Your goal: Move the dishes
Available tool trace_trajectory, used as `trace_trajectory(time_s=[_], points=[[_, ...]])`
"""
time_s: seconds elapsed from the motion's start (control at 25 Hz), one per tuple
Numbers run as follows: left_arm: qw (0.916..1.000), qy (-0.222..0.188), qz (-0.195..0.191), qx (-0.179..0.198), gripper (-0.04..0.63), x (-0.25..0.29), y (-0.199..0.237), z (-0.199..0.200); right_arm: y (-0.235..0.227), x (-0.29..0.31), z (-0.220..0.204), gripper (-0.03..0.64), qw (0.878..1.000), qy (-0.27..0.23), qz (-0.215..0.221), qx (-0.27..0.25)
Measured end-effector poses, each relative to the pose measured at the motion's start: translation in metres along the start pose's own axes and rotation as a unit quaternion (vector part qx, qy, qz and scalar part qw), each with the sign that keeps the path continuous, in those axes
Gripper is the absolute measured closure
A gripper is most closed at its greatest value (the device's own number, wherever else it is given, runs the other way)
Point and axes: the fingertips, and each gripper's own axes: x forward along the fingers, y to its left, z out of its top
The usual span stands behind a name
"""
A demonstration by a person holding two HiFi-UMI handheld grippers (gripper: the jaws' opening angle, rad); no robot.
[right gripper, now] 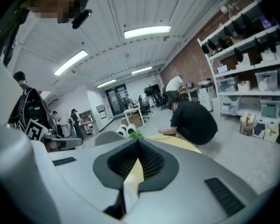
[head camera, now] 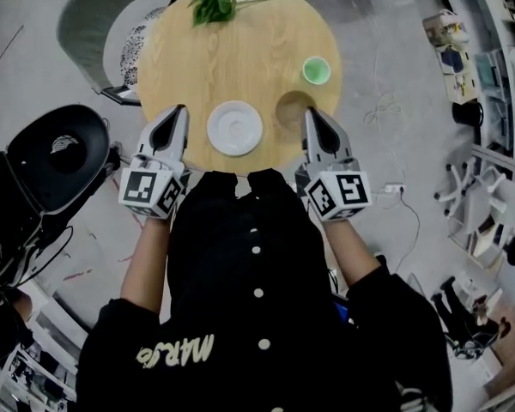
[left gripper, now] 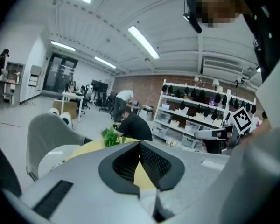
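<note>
Head view: round wooden table [head camera: 240, 50] seen from above, with both grippers held over its near edge, one either side of the person's dark buttoned top. White plate [head camera: 234, 128] lies flat on the table close to the near edge, between the two grippers and touching neither. Green cup [head camera: 316, 70] stands upright toward the table's right side, well apart from the plate. Tan dish [head camera: 292, 110], nearly the table's own colour, sits just right of the plate; bowl or cup, cannot tell. Left gripper [head camera: 180, 110] is just left of the plate, jaws together, nothing between them. Right gripper [head camera: 310, 112] has its tip overlapping the tan dish's right rim in this view; contact cannot be told. Its jaws are together too, and empty. Leafy sprig [head camera: 210, 0] lies at the table's far edge. Grey chair [head camera: 90, 24] is beyond the table at far left, black seat [head camera: 60, 157] on the floor at left. Left gripper view: the jaws meet at the tip [left gripper: 140, 144], only a sliver of yellow tabletop shows through the gap, the sprig [left gripper: 111, 136] past it, a crouching person in black [left gripper: 136, 126], shelves [left gripper: 200, 115] behind. Right gripper view: jaws [right gripper: 139, 143] closed the same way, nothing held, the same person [right gripper: 193, 120] beside the table.
</note>
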Motion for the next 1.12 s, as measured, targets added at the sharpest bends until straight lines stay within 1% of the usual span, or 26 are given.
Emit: trace_trajectory(time_s=[0.08,0.12,0.28,0.44,0.56,0.76,0.88,0.96,1.04,1.12], points=[[0.9993,-0.036,0.000,0.004,0.592,-0.008,-0.001,0.032,-0.007,-0.008,0.034,0.617,0.999,-0.036,-0.013,-0.031],[0.9988,-0.048,0.002,0.010,0.592,-0.012,-0.002,0.045,-0.009,-0.013,0.050,0.618,0.997,-0.052,-0.020,-0.044],[0.9957,-0.082,0.015,0.041,0.592,-0.029,-0.001,0.094,-0.022,-0.033,0.104,0.618,0.991,-0.106,-0.046,-0.074],[0.9886,-0.123,0.039,0.077,0.592,-0.050,-0.001,0.142,-0.030,-0.052,0.148,0.620,0.984,-0.142,-0.062,-0.091],[0.9835,-0.149,0.046,0.092,0.592,-0.065,-0.008,0.172,-0.027,-0.068,0.174,0.620,0.978,-0.161,-0.059,-0.116],[0.9768,-0.168,0.060,0.118,0.592,-0.083,-0.019,0.193,-0.018,-0.091,0.196,0.618,0.972,-0.173,-0.061,-0.149],[0.9719,-0.187,0.056,0.131,0.592,-0.093,-0.022,0.199,-0.013,-0.099,0.203,0.618,0.968,-0.181,-0.061,-0.164],[0.9679,-0.202,0.051,0.141,0.592,-0.101,-0.026,0.202,-0.011,-0.107,0.207,0.618,0.966,-0.186,-0.059,-0.168],[0.9650,-0.207,0.056,0.151,0.592,-0.109,-0.029,0.204,-0.011,-0.116,0.214,0.618,0.964,-0.196,-0.058,-0.169],[0.9627,-0.216,0.056,0.153,0.592,-0.117,-0.034,0.210,-0.011,-0.126,0.223,0.618,0.961,-0.211,-0.060,-0.168]])
